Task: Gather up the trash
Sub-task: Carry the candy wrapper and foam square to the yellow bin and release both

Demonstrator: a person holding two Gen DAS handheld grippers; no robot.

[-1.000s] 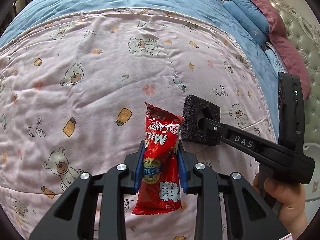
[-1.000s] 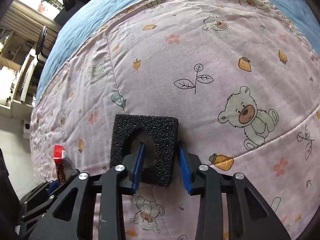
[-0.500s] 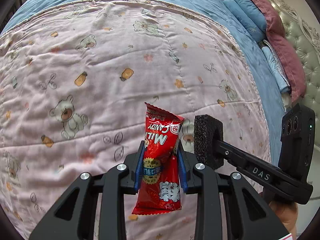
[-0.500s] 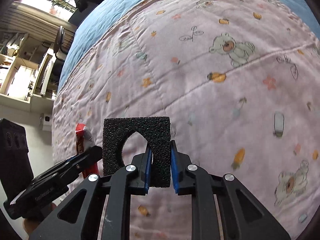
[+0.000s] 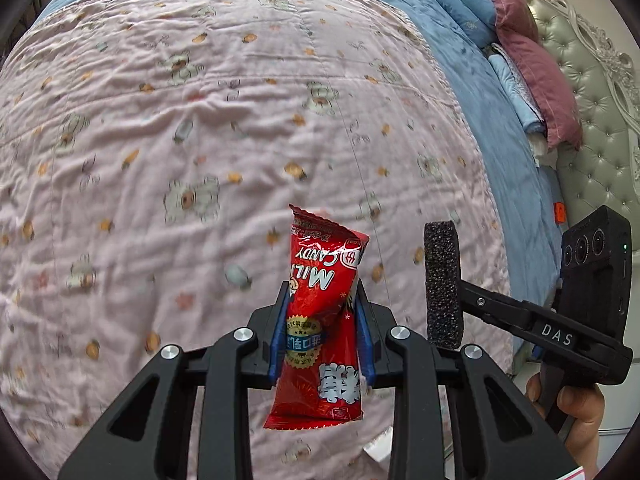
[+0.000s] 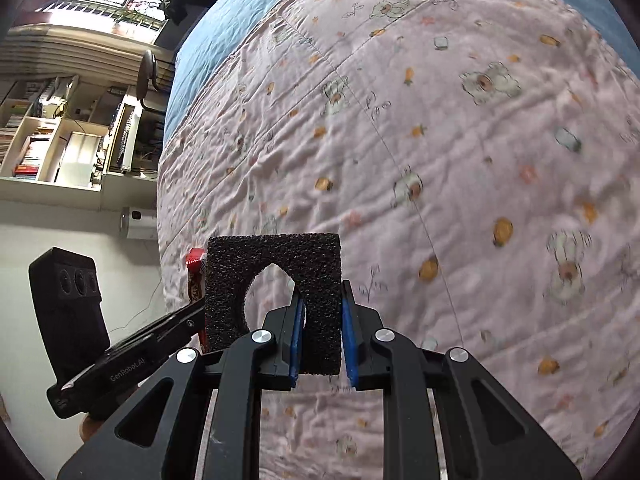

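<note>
"MILK CANDY" on red candy wrapper (image 5: 320, 316), "DAS" on right tool (image 5: 556, 336), "GenRobot.AI" on left tool (image 6: 132, 372)

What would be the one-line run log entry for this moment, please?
left gripper: shut on red candy wrapper | right gripper: shut on black foam piece | both held above pink quilt

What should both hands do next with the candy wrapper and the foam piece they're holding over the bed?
Probably carry both away from the bed toward wherever trash goes; no bin shows in either view. The left gripper is shut on the red candy wrapper, and the right gripper is shut on the black foam piece. Both pieces hang clear above the pink quilt, so nothing remains to pick up here.
</note>
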